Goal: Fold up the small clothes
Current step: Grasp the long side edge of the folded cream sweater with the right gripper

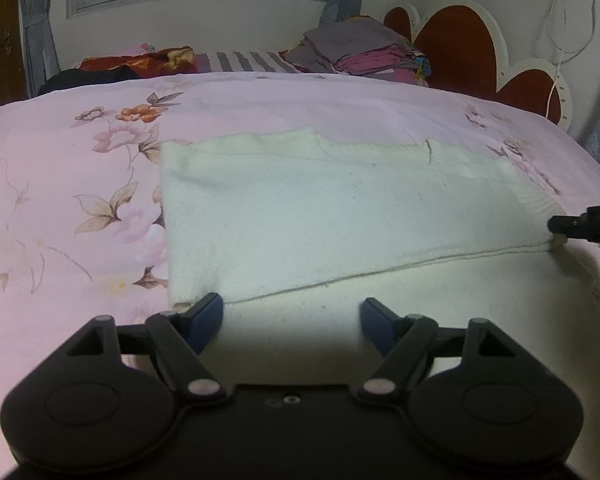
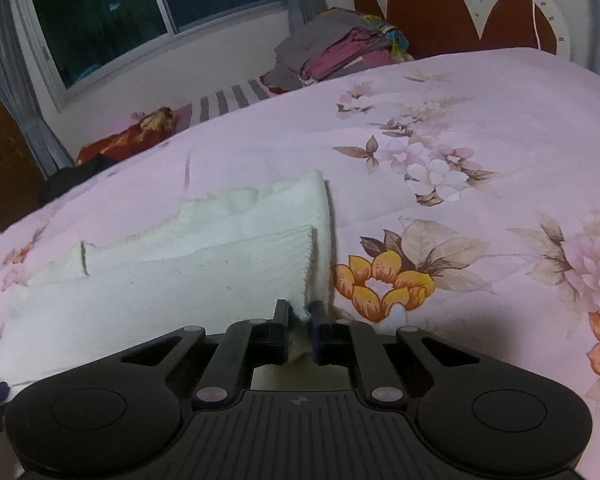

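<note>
A cream knitted garment (image 1: 332,216) lies flat on the bed (image 1: 60,184), partly folded over itself, its near hem running from about seven o'clock to three o'clock in the left wrist view; the right gripper (image 2: 300,314) has its jaws nearly together on the garment's near right corner, a small tuft of knit pinched between the pads, while the left gripper (image 1: 291,312) stands wide apart over the near left stretch of the same hem, holding nothing (its pads appear to straddle the cloth, though contact is hard to judge); the step in hand looks like securing both near corners before carrying the hem away toward twelve o'clock; to do it well, the left gripper should shift toward its own corner at seven o'clock and bite through all layers, not just the top one; the right pinch looks shallow, so a slow lift is wise lest the knit slip; both ends should rise level and together, keeping the hem taut so the fold lands square; a stack of folded clothes (image 1: 364,54) sits far off at one o'clock.
</note>
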`<state>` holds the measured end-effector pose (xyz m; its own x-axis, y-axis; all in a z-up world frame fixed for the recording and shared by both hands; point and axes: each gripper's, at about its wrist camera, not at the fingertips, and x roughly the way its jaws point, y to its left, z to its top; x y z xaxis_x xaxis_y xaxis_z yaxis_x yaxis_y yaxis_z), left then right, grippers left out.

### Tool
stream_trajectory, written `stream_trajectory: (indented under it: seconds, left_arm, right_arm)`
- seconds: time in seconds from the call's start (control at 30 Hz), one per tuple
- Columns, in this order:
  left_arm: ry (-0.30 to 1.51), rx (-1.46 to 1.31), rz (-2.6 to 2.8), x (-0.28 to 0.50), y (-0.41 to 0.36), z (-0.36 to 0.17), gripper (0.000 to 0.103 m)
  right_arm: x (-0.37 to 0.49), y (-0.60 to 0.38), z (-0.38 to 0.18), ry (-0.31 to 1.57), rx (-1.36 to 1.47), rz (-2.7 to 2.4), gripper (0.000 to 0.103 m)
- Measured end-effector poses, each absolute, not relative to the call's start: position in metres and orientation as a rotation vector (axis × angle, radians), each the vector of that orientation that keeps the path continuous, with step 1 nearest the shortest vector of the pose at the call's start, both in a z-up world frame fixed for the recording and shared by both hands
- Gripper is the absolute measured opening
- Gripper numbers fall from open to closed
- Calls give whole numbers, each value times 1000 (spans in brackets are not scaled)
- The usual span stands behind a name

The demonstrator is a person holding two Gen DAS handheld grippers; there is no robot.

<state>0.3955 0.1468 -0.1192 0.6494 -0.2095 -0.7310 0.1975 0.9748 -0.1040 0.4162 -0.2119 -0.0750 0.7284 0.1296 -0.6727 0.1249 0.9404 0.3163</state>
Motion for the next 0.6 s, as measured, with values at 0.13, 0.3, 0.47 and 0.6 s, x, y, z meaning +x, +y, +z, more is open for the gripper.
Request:
stream_trajectory:
  seconds: [0.13, 0.3, 0.47, 0.6]
  left_arm:
    - [833, -3, -230, 396, 145, -120, 78]
    - [832, 15, -229, 396, 143, -121, 79]
    - [829, 25, -231, 396, 140, -122, 82]
    - [833, 21, -234, 397, 140, -122, 86]
  right_arm:
    - [418, -212, -84, 784, 345, -12, 9]
    - [414, -210, -73, 763, 326, -11, 9]
    - [419, -198, -67, 770, 204, -22, 10]
    - [421, -200, -77, 783, 225, -8, 10]
